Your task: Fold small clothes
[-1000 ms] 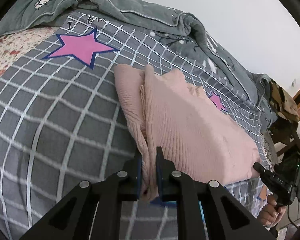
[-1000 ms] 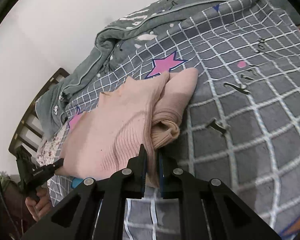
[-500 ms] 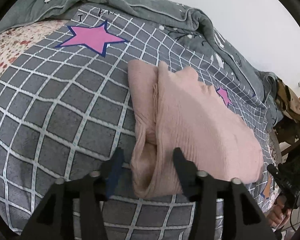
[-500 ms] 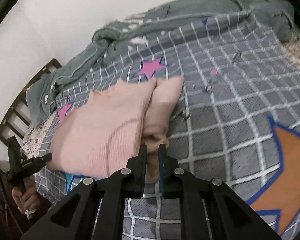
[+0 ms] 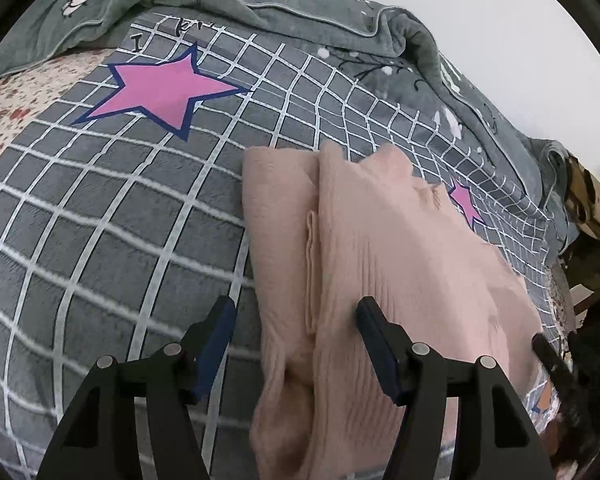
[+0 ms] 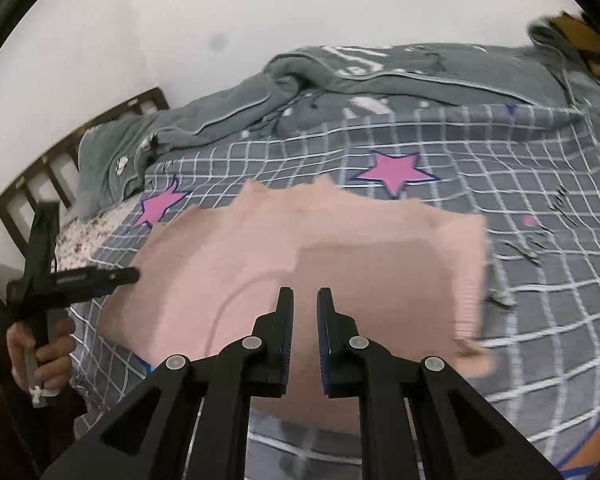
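A pink ribbed knit sweater [image 5: 400, 280] lies folded on the grey checked bedspread [image 5: 100, 240]; it also shows in the right wrist view [image 6: 340, 256], where it is blurred. My left gripper [image 5: 294, 308] is open, its fingers astride the sweater's near folded edge, holding nothing. It also shows at the left of the right wrist view [image 6: 134, 275], at the sweater's left edge. My right gripper [image 6: 305, 296] hovers over the sweater's near side, jaws nearly together with a narrow gap and no cloth between them. A tip of it shows low right in the left wrist view.
A rumpled grey-green blanket [image 5: 300, 24] lies along the back of the bed by the white wall. Pink stars [image 5: 164, 88] mark the bedspread. A dark wooden headboard [image 6: 80, 152] stands at the left. A floral sheet [image 5: 16, 96] shows at the bedspread's edge.
My left gripper opened and let go of the sweater's edge, which now lies on the bed. My right gripper released the cloth, pulled back and swung left across the sweater.
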A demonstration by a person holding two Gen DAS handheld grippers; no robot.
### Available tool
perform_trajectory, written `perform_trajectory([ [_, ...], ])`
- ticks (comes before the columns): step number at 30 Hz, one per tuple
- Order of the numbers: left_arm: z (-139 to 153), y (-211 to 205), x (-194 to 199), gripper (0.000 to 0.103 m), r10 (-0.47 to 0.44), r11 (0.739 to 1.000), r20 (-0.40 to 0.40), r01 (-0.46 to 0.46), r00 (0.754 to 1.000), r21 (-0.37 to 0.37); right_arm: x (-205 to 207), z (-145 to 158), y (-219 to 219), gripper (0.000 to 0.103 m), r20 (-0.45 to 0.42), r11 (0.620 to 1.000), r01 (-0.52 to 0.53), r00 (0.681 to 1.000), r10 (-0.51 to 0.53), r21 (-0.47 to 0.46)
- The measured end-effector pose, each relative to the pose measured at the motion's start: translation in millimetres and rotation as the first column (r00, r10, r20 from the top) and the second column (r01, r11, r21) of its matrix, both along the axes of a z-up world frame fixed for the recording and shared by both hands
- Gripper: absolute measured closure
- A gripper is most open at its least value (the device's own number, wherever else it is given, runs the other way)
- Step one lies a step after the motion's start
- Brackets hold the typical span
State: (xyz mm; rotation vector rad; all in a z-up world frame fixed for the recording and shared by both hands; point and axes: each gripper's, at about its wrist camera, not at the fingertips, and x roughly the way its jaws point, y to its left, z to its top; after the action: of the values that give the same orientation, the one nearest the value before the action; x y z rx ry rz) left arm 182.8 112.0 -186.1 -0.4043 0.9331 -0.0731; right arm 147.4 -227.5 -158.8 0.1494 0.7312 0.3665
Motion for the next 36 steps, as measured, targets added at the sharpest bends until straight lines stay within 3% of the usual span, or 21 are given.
perform_trajectory([
  [3, -1.0, -1.4, 7.1, 0.040, -0.001, 1.000, 0.010, 0.001, 1.000, 0.013, 1.6, -13.2, 28.3, 0.091, -0.031, 0.999, -0.033, 0.999, 0.033, 0.004],
  [7, -3.0, 0.3, 11.9, 0.039, -0.004, 1.000, 0.018, 0.004, 1.000, 0.003, -0.6, -33.0, 65.6, 0.091, -0.014, 0.996, -0.015, 1.000, 0.014, -0.088],
  [12, -5.5, -0.2, 14.3, 0.038, -0.024, 1.000, 0.041, 0.024, 0.999, 0.006, 13.1, -35.3, 74.2, 0.091, -0.003, 0.994, 0.048, 0.999, -0.049, -0.097],
  [19, -5.7, 0.6, 18.3, 0.038, -0.043, 0.999, 0.048, 0.043, 0.998, 0.002, 66.1, -36.8, 86.2, 0.091, -0.063, 0.988, 0.113, 0.991, -0.120, -0.104],
  [23, -6.7, 3.4, 17.2, 0.038, -0.050, 0.999, 0.055, 0.051, 0.997, -0.015, 76.3, -36.0, 91.3, 0.091, -0.086, 0.985, 0.120, 0.988, -0.130, -0.121],
  [27, -7.0, 3.9, 15.0, 0.038, -0.054, 0.998, 0.061, 0.055, 0.997, -0.021, 56.8, -31.7, 87.0, 0.091, -0.094, 0.986, 0.109, 0.988, -0.121, -0.123],
  [32, -6.8, 2.9, 13.0, 0.037, -0.063, 0.998, 0.068, 0.065, 0.996, -0.023, -5.1, -26.3, 89.7, 0.086, -0.040, 0.977, 0.043, 0.998, -0.053, -0.208],
  [36, -7.6, 6.5, 11.9, 0.037, -0.069, 0.996, 0.077, 0.073, 0.995, -0.048, -41.8, -23.6, 83.2, 0.086, -0.041, 0.979, 0.010, 0.999, -0.019, -0.205],
])
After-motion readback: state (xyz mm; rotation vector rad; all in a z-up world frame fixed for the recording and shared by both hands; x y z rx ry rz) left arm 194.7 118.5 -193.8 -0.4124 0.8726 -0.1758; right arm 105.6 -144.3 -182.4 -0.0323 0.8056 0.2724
